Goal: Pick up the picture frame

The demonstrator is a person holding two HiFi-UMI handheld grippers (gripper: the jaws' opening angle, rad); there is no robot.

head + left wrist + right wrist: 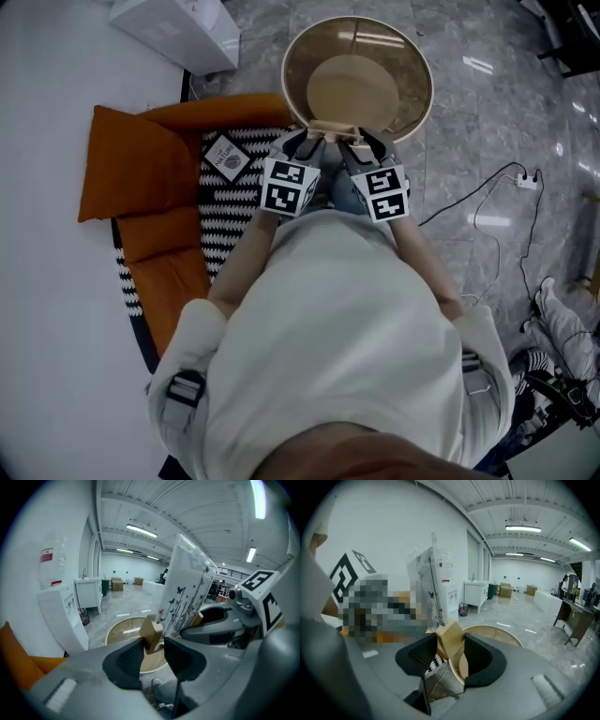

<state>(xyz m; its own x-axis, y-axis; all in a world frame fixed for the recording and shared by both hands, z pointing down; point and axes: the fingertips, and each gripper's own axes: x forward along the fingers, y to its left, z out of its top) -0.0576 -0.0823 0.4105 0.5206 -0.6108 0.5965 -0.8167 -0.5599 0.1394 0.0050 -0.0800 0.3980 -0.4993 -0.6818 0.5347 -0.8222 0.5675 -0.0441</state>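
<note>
Left tool (157, 651) and right tool (451, 651) each pinch a wooden foot of the picture frame (185, 597); we hold it by the round tub (417, 66), upper centre.

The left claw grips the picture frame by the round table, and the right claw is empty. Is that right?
Not quite. The right claw is not empty: the right gripper view shows its jaws closed on the wooden edge of the frame. The left claw does grip the frame, by the round table.
</note>
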